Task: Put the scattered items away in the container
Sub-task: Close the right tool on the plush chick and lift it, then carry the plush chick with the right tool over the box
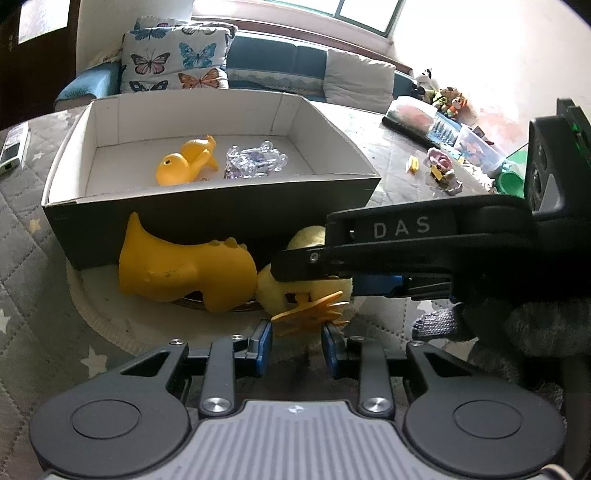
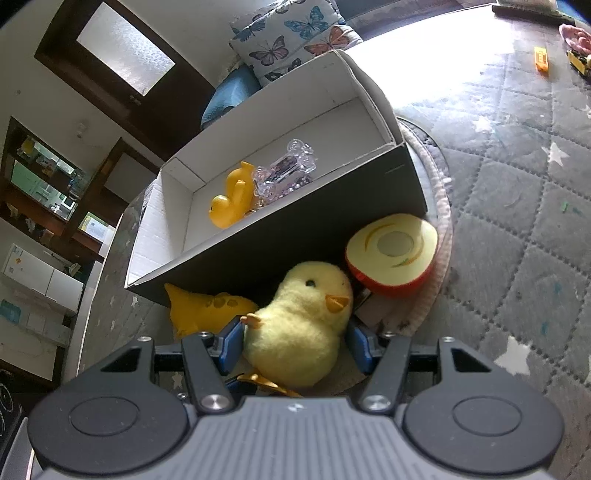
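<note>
daylight only, from window (image 1: 365, 11) behind sofa; panes blown out white. left wrist view: upper right wall washed out by glare, detail lost there. right wrist view: bright overexposed patch on quilted mat (image 2: 436, 62) past box (image 2: 258, 254). box's near outer wall in shade, dark; soft shadow under toys before it. strong fisheye bending, black vignette at corners. centre sharp, edges slightly soft. no motion blur. colours slightly cool.

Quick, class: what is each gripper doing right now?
Left gripper: open, holding nothing; the chick's orange foot lies between its pads.
Right gripper: closed on the fluffy yellow plush chick.
</note>
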A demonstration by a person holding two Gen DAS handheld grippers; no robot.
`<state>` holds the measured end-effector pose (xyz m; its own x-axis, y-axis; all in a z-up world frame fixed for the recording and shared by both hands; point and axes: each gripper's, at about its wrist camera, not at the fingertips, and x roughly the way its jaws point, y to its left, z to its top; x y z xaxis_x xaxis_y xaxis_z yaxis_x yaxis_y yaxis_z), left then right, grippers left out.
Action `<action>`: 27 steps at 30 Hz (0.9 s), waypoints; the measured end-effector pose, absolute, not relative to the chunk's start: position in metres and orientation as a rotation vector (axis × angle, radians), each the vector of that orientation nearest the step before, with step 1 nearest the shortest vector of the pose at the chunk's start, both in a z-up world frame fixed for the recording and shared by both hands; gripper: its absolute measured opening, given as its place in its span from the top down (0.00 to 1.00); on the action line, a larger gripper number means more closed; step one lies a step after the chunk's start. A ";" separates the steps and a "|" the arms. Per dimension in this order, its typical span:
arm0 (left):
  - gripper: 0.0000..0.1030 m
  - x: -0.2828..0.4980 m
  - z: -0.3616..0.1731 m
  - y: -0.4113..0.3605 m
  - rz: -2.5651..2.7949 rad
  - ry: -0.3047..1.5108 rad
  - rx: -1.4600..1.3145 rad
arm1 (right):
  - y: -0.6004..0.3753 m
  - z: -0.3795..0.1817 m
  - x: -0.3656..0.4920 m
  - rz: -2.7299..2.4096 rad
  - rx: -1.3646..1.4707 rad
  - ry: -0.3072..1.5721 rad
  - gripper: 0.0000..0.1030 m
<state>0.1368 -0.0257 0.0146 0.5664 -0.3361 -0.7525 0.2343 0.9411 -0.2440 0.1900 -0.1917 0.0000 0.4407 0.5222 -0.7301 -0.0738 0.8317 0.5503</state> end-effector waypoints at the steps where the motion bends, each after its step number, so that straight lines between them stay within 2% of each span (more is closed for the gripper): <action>1: 0.69 0.136 0.016 -0.026 -0.338 0.906 -0.120 | -0.192 0.001 0.189 0.390 0.481 1.055 0.43; 27: 0.70 0.120 0.065 -0.023 -0.352 0.765 -0.078 | -0.192 0.062 0.174 0.441 0.451 0.914 0.43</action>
